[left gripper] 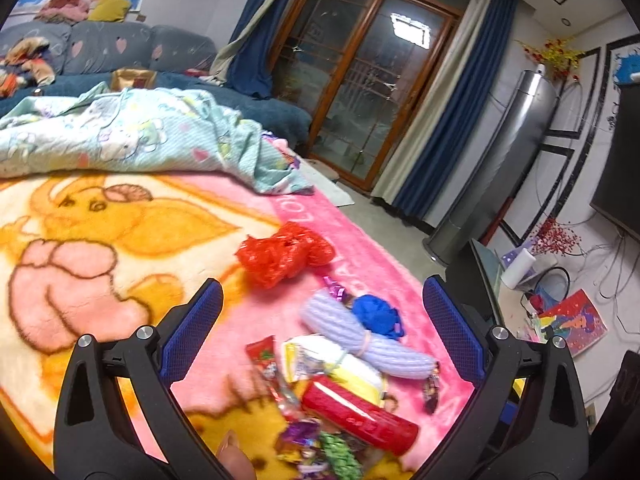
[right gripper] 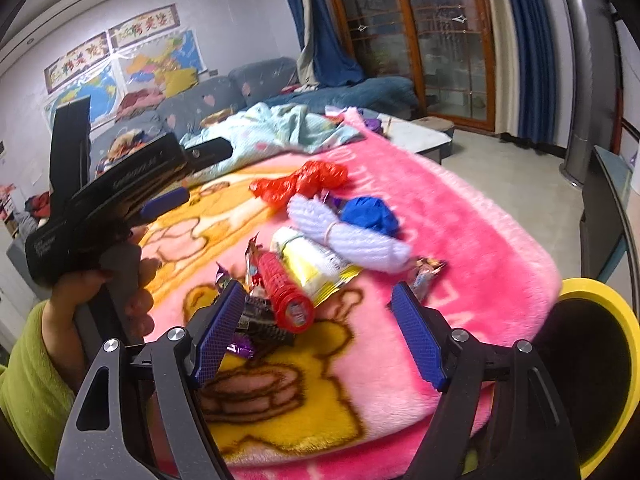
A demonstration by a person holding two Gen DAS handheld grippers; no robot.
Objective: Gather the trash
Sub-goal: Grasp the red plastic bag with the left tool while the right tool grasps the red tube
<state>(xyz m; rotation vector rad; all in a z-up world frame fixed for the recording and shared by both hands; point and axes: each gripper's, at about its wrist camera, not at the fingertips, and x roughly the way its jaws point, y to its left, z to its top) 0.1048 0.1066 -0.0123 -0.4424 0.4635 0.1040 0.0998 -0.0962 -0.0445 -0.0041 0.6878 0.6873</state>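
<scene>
Both the left claw (left gripper: 320, 332) and the right claw (right gripper: 320, 332) are held apart and empty over the pink blanket (right gripper: 480, 240), where a red tube (right gripper: 284, 292), yellow packet (right gripper: 316, 264), lilac yarn bundle (right gripper: 348, 236), blue wad (right gripper: 370, 214) and, farthest, a red plastic bag (right gripper: 304, 182) are scattered, a yellow-rimmed bin (right gripper: 600, 360) standing at the right.

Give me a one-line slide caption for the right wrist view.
Open right gripper hovers over a red tube and wrappers on the pink blanket, yellow-rimmed bin alongside.
</scene>
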